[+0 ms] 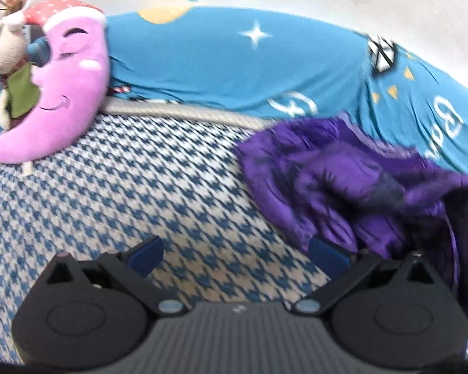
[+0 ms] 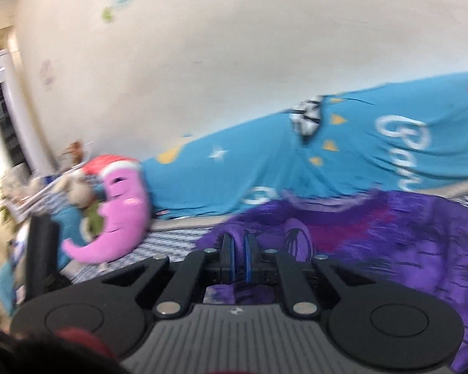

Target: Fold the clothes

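A crumpled purple garment (image 1: pixel 343 180) lies on the blue-and-white houndstooth bed cover (image 1: pixel 134 187), at the right of the left wrist view. My left gripper (image 1: pixel 237 251) is open and empty, low over the cover; its right finger (image 1: pixel 327 252) is at the garment's edge. In the right wrist view the purple garment (image 2: pixel 405 249) fills the lower right. My right gripper (image 2: pixel 238 255) is shut on a fold of the purple garment, which shows between the pads (image 2: pixel 232 258). Both views are blurred.
A pink moon-shaped plush pillow (image 1: pixel 68 87) and a small stuffed rabbit (image 1: pixel 6 53) lie at the left. A blue printed sheet (image 1: pixel 234 62) covers a long bolster along the back wall (image 2: pixel 234 62). A white appliance (image 2: pixel 3 109) stands at far left.
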The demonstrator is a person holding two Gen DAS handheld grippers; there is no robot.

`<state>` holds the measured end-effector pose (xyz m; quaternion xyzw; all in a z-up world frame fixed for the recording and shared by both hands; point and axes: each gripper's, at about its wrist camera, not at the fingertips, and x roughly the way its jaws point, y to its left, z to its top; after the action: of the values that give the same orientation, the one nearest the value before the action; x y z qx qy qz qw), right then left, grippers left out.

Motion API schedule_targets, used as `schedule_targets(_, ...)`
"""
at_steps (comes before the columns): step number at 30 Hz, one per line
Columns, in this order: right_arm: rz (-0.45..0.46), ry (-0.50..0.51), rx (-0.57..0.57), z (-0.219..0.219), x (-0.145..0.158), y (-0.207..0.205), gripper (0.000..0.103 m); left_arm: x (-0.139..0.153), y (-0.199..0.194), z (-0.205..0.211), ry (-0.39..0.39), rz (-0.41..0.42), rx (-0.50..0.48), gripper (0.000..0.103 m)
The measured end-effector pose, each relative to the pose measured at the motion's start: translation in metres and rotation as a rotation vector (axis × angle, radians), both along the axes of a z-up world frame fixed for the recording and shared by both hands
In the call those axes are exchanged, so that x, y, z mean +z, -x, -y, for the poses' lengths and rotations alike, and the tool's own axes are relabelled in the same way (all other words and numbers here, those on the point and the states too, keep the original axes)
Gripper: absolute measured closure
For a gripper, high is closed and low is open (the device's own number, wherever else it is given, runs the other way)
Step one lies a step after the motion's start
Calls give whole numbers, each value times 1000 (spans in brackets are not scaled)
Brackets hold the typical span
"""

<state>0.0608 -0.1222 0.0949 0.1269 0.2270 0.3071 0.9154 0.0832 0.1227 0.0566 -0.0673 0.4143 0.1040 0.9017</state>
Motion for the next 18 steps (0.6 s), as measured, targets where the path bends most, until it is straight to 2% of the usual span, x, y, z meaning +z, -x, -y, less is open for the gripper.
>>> schedule_targets(3, 11, 31, 116, -21, 0, 11, 94, 6, 1, -13, -21, 17, 32, 0)
schedule_targets(5, 16, 87, 189, -37, -2, 21, 94, 8, 2, -21, -33, 21, 54, 0)
schedule_targets(11, -23, 240, 420, -77, -28, 50, 93, 12, 7, -35, 13, 36, 51, 0)
schedule_targets(13, -26, 283, 478, -86, -34, 62, 90, 12, 8, -33, 23, 41, 32, 0)
schedule_targets(16, -11, 335, 523, -94, -34, 77, 82, 13, 10, -29, 37, 50, 4, 0)
schedule_targets(18, 0, 354, 491, -93, -30, 83, 81, 13, 9, -25, 56, 49, -20, 0)
